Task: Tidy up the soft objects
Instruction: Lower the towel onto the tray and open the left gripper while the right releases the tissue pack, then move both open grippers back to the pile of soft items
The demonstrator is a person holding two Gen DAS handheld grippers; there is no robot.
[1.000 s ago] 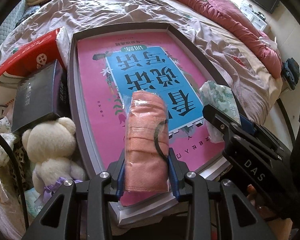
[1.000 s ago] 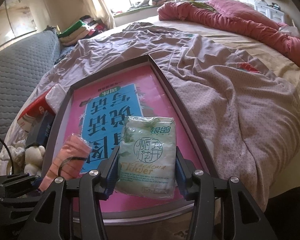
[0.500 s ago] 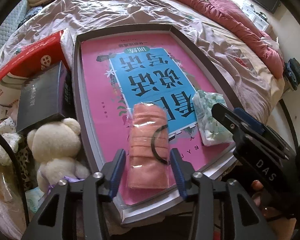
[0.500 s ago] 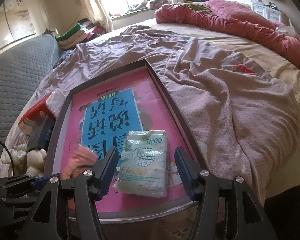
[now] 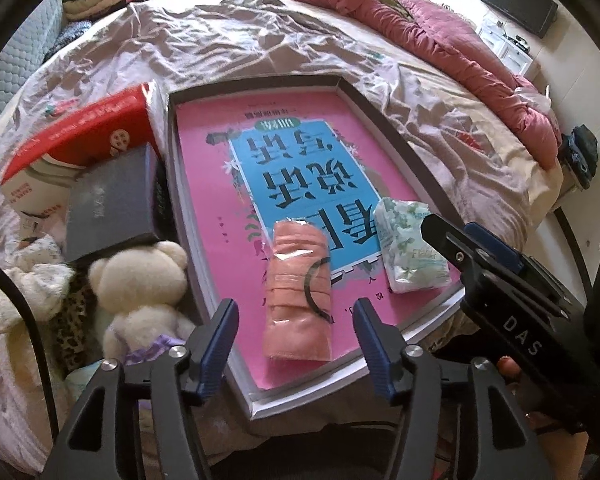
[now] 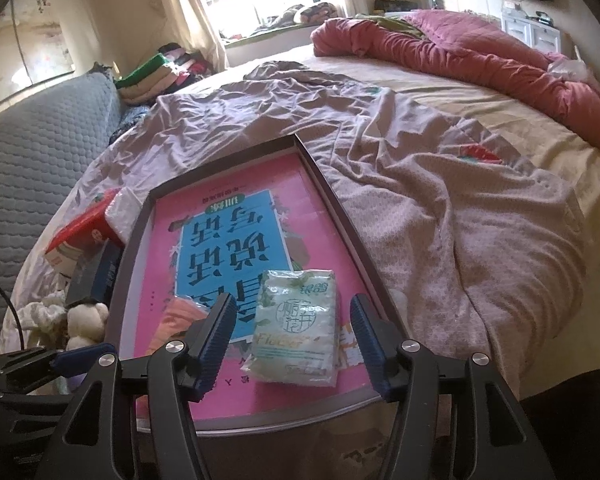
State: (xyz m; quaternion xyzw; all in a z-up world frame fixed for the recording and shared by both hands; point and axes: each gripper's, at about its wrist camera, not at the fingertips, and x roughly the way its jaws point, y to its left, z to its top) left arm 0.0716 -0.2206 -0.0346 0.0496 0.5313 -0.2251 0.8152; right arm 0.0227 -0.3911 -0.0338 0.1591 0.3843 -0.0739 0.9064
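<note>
Two soft packets are lying side by side on the near end of a large pink book (image 5: 204, 168) that is sitting inside a shallow dark-framed tray (image 5: 384, 120) on the bed (image 5: 260, 40), probably because its flat, stiff cover gives them a firm, level place among the rumpled bedding.

Nearest the left claw (image 5: 294, 338) is a rolled peach cloth (image 5: 298, 292), sealed in clear, glossy film with a dark loop over it; it looks plump and yielding. That claw's jaws have just been opening and are now standing well apart, either side of the roll's near end without touching it. The right claw (image 6: 290, 334) is likewise spread, its jaws having just been widening too, with a pale green tissue pack (image 6: 296, 328) lying free between them, its crinkly plastic printed with leaves.

Both packets appear released, so this placing step seems complete.

Left of the tray, a cream teddy bear (image 5: 140, 288), fluffy and rounded, is sitting against a dark hard-edged box (image 5: 108, 204) and a red carton (image 5: 80, 140). It is likely the next soft thing to sort.
</note>
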